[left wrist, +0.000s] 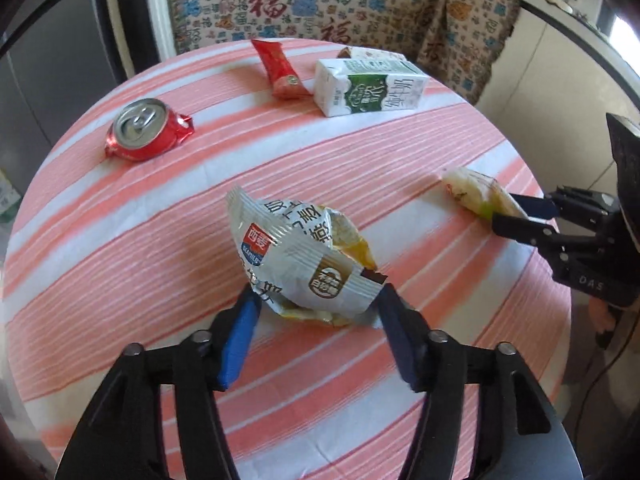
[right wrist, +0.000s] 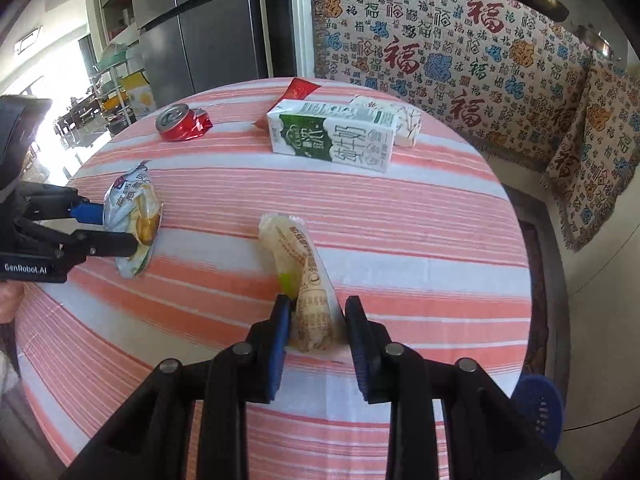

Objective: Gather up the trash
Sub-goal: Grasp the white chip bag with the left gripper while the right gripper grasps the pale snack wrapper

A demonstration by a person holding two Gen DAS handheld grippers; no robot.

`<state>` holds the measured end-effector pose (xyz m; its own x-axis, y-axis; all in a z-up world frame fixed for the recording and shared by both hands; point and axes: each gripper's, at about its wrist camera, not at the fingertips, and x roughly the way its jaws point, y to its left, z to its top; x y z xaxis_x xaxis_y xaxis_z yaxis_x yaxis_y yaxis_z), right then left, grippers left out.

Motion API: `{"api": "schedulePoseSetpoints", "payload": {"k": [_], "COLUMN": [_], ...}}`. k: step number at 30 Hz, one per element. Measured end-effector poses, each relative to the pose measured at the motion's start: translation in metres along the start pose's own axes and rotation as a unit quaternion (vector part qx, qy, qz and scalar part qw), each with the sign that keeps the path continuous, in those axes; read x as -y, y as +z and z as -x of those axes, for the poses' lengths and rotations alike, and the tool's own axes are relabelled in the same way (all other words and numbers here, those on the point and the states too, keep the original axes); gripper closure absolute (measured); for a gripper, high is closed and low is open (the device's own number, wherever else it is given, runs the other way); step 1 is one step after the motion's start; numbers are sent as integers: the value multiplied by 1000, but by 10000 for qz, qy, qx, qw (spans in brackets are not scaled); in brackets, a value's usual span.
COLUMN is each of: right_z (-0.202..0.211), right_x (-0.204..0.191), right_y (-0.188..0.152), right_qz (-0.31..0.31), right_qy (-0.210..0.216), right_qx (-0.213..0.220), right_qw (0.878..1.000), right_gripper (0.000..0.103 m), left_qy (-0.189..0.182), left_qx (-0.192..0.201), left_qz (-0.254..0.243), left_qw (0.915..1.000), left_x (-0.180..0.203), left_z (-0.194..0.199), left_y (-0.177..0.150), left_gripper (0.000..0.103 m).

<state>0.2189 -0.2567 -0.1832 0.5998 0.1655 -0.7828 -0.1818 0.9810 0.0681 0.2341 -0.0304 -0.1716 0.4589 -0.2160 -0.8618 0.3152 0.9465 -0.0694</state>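
A crumpled silver snack bag (left wrist: 304,256) lies on the striped tablecloth (left wrist: 120,240). My left gripper (left wrist: 316,300) has its fingers on both sides of the bag's near end, touching it; it also shows in the right wrist view (right wrist: 120,232). A pale cone-shaped wrapper (right wrist: 308,292) lies near the table's right edge. My right gripper (right wrist: 316,312) closes around the wrapper's near end; in the left wrist view (left wrist: 516,216) it pinches the wrapper (left wrist: 472,192).
A crushed red can (left wrist: 144,130), a red snack packet (left wrist: 280,68), a green-and-white milk carton (left wrist: 368,86) and a small white box (right wrist: 404,120) lie at the table's far side. A patterned sofa (right wrist: 460,60) stands behind. A blue stool (right wrist: 536,404) is at right.
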Motion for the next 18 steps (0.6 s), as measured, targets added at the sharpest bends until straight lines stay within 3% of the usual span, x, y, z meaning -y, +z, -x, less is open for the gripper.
{"api": "schedulePoseSetpoints", "payload": {"k": [2,4,5,10,15,16,17,18], "right_z": [-2,3,5,2,-7,-10,-13,-16], "right_x": [-1,1,2,2,-10,-12,-13,-13], "right_y": [-2,-3,-1,8,11,12,13,13], "right_qz": [-56,-135,-123,107,346,354,347,327], "right_qy": [301,413,445,723,732,691,624,580], "right_qx": [-68,-20,16,-77,-252,-314,-368,-410], "right_qw": [9995,9991,9989,9973,9964,9965,9968,9969], "right_gripper": [63,41,40,40,40,40,42,57], "left_qy": [72,-105,-174,91,238,262,270,227], "left_qx": [256,466,551,541,590,591,563,521], "left_qz": [352,686,809,1097,1163,1128,1099,1081], "left_qw": [9990,9965,9951,9924,9912,9915,9920,9925], "left_x": [-6,-14,-14,-9,-14,-14,-14,-15], "left_z": [5,9,9,-14,-16,-15,-17,-18], "left_y": [-3,0,0,5,7,7,7,6], "left_gripper": [16,13,11,9,11,14,25,33]}}
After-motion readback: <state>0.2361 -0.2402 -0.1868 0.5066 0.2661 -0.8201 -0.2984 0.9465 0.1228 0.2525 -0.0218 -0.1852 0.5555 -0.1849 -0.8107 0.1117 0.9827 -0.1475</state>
